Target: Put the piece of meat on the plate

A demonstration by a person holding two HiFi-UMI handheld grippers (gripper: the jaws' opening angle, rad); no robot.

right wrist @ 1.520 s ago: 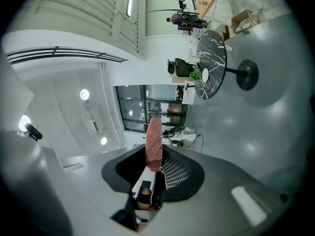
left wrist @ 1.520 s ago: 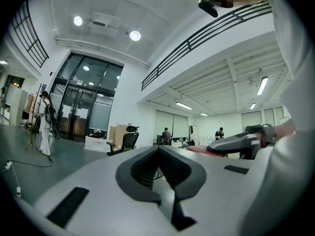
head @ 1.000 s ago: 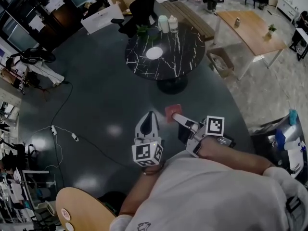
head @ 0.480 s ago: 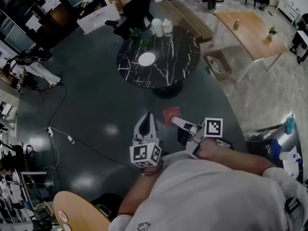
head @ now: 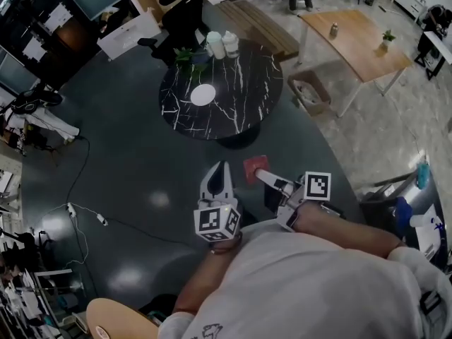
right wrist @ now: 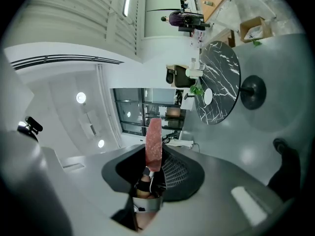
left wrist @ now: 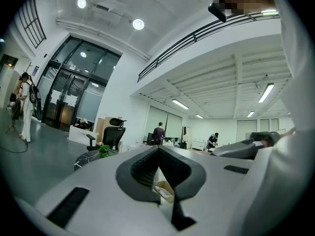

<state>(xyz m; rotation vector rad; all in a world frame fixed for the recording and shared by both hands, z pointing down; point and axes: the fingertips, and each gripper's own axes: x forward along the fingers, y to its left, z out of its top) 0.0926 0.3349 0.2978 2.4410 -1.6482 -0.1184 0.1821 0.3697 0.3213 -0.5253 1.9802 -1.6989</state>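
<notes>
A flat red piece of meat (head: pixel 254 169) sticks out of my right gripper (head: pixel 260 176), which is shut on it. In the right gripper view the meat (right wrist: pixel 153 142) stands on edge between the jaws. A small white plate (head: pixel 203 94) lies on the round black marble table (head: pixel 244 111) some way ahead across the dark floor, and the plate (right wrist: pixel 208 96) shows small in the right gripper view too. My left gripper (head: pixel 219 169) is held beside the right one, jaws together with nothing in them. The table's edge (left wrist: pixel 88 157) shows far off in the left gripper view.
A green plant (head: pixel 189 55) and two white jugs (head: pixel 222 43) stand at the table's far side, with a black office chair (head: pixel 180 13) behind. A cardboard box (head: pixel 308 92) and a wooden table (head: pixel 353 41) lie to the right. A cable (head: pixel 85 210) crosses the floor at left.
Both grippers have been carried forward together, and the marble table has drawn nearer and shifted left in the head view. The meat stays in the right gripper.
</notes>
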